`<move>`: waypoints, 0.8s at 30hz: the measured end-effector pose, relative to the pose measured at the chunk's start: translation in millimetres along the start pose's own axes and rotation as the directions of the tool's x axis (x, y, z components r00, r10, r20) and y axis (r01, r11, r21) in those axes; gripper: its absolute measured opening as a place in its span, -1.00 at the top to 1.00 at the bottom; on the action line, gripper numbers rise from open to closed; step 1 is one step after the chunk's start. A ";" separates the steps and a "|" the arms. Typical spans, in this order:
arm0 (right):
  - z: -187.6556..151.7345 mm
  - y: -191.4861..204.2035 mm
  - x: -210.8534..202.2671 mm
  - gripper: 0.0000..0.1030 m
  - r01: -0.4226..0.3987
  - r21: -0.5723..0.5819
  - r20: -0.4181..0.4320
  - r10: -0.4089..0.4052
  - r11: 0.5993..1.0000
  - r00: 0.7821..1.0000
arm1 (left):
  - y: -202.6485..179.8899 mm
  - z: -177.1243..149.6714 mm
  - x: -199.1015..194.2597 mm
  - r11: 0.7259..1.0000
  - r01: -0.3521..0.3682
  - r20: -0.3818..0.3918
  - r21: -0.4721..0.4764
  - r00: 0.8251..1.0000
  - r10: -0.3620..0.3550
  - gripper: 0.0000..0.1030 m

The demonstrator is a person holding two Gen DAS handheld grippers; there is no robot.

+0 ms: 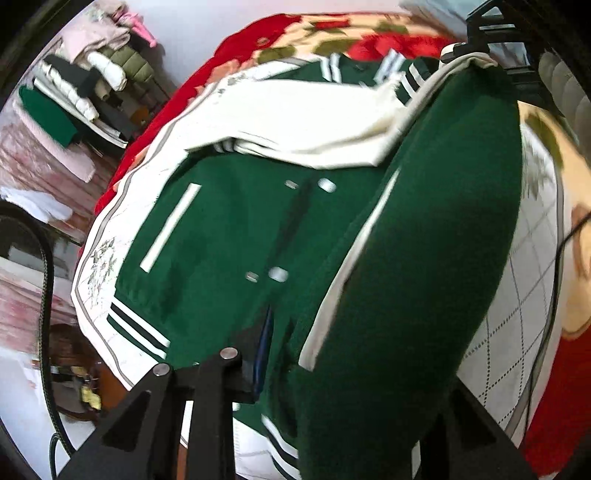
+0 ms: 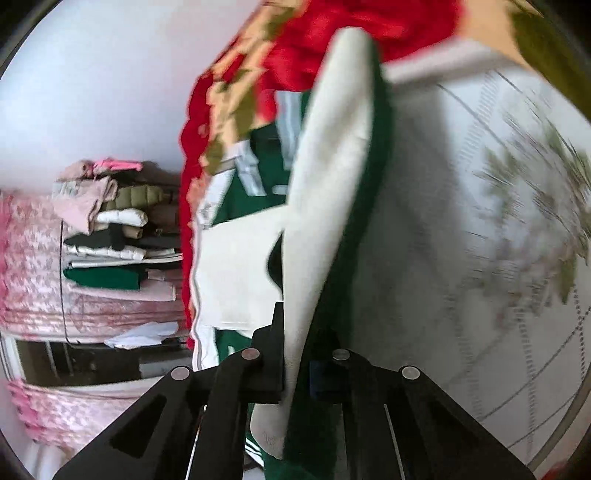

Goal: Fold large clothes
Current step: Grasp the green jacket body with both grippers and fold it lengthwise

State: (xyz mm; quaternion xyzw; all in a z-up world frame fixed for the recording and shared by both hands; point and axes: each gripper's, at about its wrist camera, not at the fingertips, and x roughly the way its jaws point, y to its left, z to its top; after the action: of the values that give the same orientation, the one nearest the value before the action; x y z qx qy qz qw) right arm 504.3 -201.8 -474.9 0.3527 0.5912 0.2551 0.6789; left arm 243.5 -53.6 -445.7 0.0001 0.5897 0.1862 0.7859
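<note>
You are partway through the fold, as I judge it: the green varsity jacket with cream sleeves and striped ribbed hem (image 1: 236, 236) lies front-up on the bed, over a white quilted bedspread with a stitched diamond pattern and embroidered sprigs (image 1: 517, 295), and one cream sleeve (image 1: 295, 122) already lies crossed over the chest. Your left tongs (image 1: 280, 354) are clamped on the jacket's bottom hem near the button placket. Your right tongs (image 2: 295, 365) are pinched on the cream-and-green edge of the same side panel, up by the shoulder. Between them that panel is lifted into a long, taut green ridge (image 1: 424, 258), so the side fold is under way but not laid down. Squaring the body and folding it in half still look to be ahead. The body reads as thick, felted wool-like cloth that holds a soft curve instead of creasing sharply; the sleeves look smoother and stiffer. The pale snaps (image 1: 327, 184) along the front are hard points that may bulk the fold. Beneath the bedspread is a plush red blanket with a floral print (image 1: 332, 33), and a stack of folded clothes (image 2: 110, 229) sits well apart at the left.
</note>
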 end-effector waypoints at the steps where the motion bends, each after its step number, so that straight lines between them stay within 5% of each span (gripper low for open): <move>1: -1.8 20.7 -1.6 0.83 0.007 -0.028 0.001 -0.007 1.000 1.000 | 19.5 5.1 -1.9 1.000 0.016 0.003 -0.017 1.000 -0.016 0.46; 7: -6.8 142.9 42.6 0.83 0.104 -0.134 0.002 -0.105 0.986 0.994 | 118.0 30.6 13.3 0.993 0.051 -0.001 -0.107 0.999 -0.052 0.41; 13: -14.2 237.5 155.4 0.83 0.256 -0.220 -0.015 -0.265 0.941 0.964 | 219.6 46.9 73.7 0.948 0.178 -0.063 -0.265 0.978 -0.201 0.38; 16: -17.8 259.5 223.1 0.80 0.308 -0.234 -0.065 -0.331 0.922 0.941 | 266.2 46.2 112.3 0.900 0.217 -0.117 -0.378 0.953 -0.279 -0.03; 19: -20.8 256.2 276.4 0.40 0.237 -0.192 -0.200 -0.274 0.952 0.941 | 312.3 35.9 133.5 0.844 0.223 -0.111 -0.488 0.943 -0.313 -0.56; 22: -33.1 253.0 283.6 0.29 0.087 -0.161 -0.268 -0.128 0.983 0.955 | 347.9 22.8 139.9 0.810 0.196 -0.106 -0.553 0.948 -0.302 -0.64; 24: -39.9 254.6 272.6 0.10 0.055 -0.182 -0.266 -0.103 0.982 0.958 | 358.3 19.0 140.1 0.801 0.189 -0.109 -0.568 0.947 -0.301 -0.65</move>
State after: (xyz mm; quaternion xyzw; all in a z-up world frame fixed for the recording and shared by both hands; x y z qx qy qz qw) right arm 529.6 171.5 -448.0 0.2300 0.6689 0.3242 0.6282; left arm 189.2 325.0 -490.9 -0.3207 0.5795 0.2433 0.7086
